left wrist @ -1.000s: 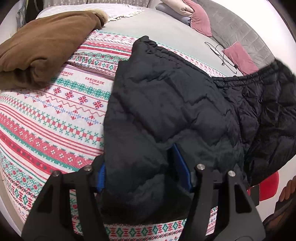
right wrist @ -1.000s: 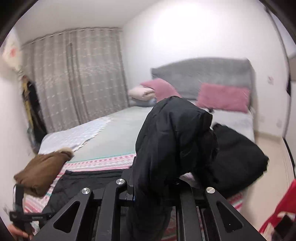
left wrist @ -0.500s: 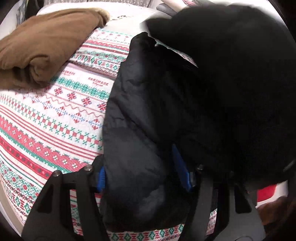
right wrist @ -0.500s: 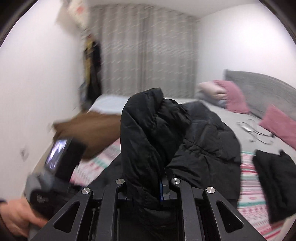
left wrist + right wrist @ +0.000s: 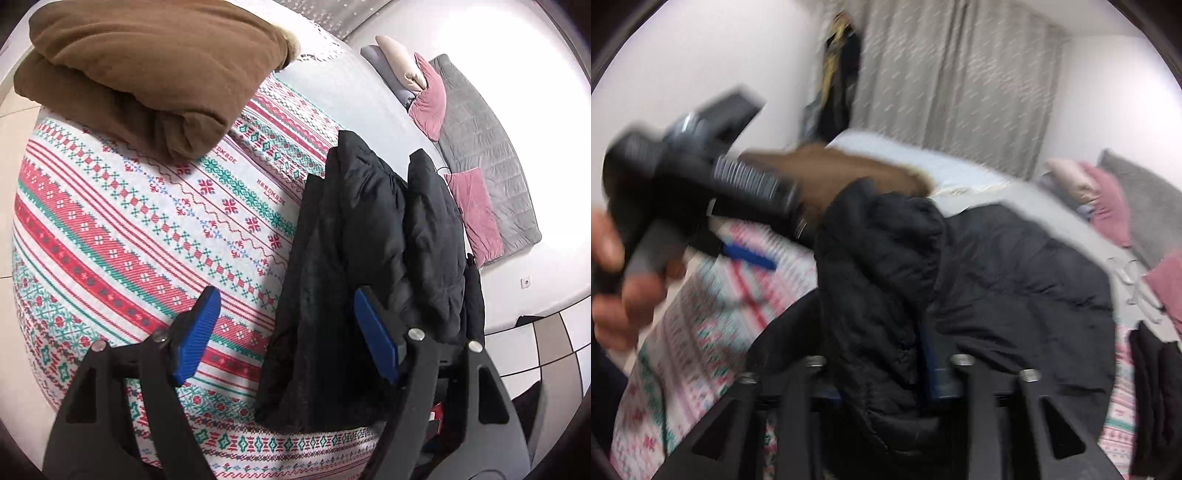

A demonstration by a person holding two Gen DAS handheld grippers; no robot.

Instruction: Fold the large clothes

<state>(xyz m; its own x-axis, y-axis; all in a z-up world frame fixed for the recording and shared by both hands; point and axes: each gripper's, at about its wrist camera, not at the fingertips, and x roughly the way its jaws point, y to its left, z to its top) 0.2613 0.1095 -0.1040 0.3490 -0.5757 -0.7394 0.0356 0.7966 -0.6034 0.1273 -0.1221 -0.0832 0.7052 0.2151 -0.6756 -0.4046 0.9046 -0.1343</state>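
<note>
Left wrist: left gripper [image 5: 284, 332] fingers opening, empty, beside black jacket [image 5: 369, 258] edge; right gripper [image 5: 882, 373] fingers opening around jacket fold.

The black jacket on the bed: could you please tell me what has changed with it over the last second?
The right gripper swung the lifted half of the black jacket over onto the rest, folding it narrower. The left gripper let go and drew aside; its jaws are opening over the patterned blanket. The right jaws are opening with jacket fabric between them. The brown garment stayed folded.
</note>
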